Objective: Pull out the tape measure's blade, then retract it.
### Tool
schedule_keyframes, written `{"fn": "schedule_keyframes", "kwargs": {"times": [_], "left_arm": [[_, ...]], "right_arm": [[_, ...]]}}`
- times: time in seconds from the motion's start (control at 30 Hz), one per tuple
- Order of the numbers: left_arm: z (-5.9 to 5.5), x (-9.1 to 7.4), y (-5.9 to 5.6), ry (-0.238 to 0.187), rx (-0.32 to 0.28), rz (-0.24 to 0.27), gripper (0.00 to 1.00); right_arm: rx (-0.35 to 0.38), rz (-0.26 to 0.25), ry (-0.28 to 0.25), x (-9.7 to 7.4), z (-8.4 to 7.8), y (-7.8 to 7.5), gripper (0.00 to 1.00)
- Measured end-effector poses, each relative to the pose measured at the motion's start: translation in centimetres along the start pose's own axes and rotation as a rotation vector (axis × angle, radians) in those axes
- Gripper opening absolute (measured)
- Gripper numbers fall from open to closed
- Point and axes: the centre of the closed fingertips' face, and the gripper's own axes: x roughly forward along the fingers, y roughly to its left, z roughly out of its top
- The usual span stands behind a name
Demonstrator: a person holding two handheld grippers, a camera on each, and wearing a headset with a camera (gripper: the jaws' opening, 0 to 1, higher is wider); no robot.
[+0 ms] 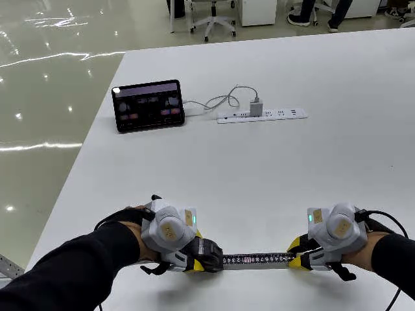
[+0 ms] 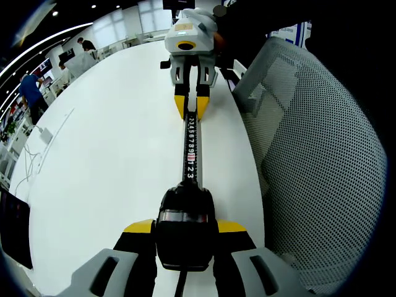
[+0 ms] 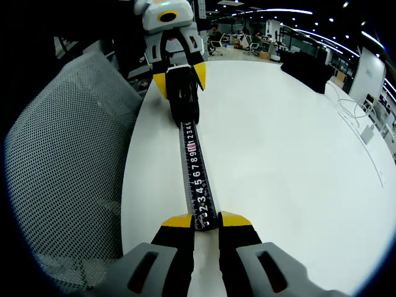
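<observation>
On white bench, tape measure, blade out, tablet, pwr strip, glossy floor

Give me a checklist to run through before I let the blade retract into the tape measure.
1. Left gripper shut on the tape measure case: ok.
2. Right gripper shut on the blade near its end: ok.
3. Blade runs straight between the two grippers, numbers up, no kink or twist: ok.
4. Table along the blade's path is free; the tablet and power strip lie far off at the back: ok.
5. Blade lock on the case released: cannot tell.
</observation>
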Motion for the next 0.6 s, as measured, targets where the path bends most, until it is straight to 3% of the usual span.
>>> {"fn": "schedule_keyframes", "kwargs": {"times": [0.6], "left_arm": [[0.05, -0.02, -0.01, 0.001, -0.001, 0.002, 0.31]], "right_arm": [[-0.006, -0.008, 0.001, -0.33, -0.52, -0.18, 0.09]]}}
